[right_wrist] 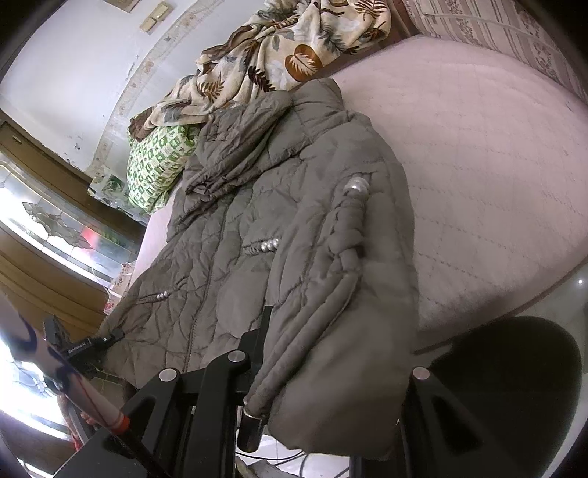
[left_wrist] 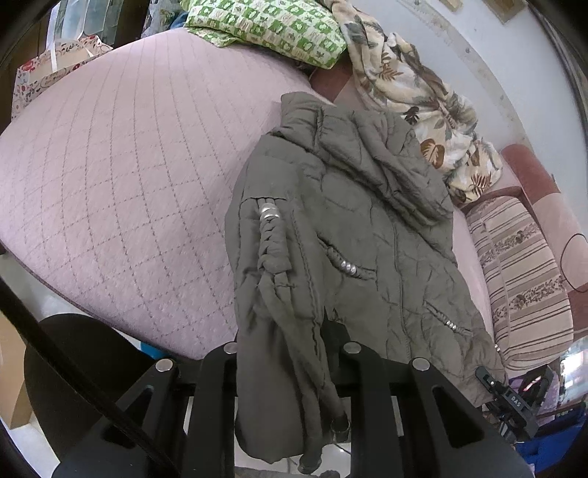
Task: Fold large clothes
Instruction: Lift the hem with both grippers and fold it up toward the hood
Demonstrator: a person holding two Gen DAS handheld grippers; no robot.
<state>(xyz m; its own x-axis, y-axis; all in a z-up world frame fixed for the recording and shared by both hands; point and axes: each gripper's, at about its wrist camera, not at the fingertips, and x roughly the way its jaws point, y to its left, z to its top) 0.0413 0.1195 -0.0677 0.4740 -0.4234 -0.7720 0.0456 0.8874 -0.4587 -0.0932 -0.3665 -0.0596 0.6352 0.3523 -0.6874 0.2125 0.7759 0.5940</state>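
Two views show one olive quilted jacket [left_wrist: 367, 228] spread on a pink quilted bed [left_wrist: 110, 176], its hem hanging over the near edge.

From the left wrist, the left claw [left_wrist: 290, 367] is closed on the jacket's sleeve [left_wrist: 279, 331], whose cuff with braided trim drapes down between the black fingers. The hood lies bunched at the far end, near a leaf-print blanket [left_wrist: 415, 84] and a green checked pillow [left_wrist: 272, 25]. The other gripper shows small at the hem corner on the lower right.

From the right wrist, the right claw [right_wrist: 323, 371] has the same padded sleeve [right_wrist: 330, 294] draped over it; the fabric hides the fingertips, so I cannot tell whether they are together or apart. The left claw appears at the hem on the far left.

Judging by this, folding has barely begun: the body lies flat and face up, one sleeve looks drawn across the front, and the remaining side and lengthwise folds are still to do.
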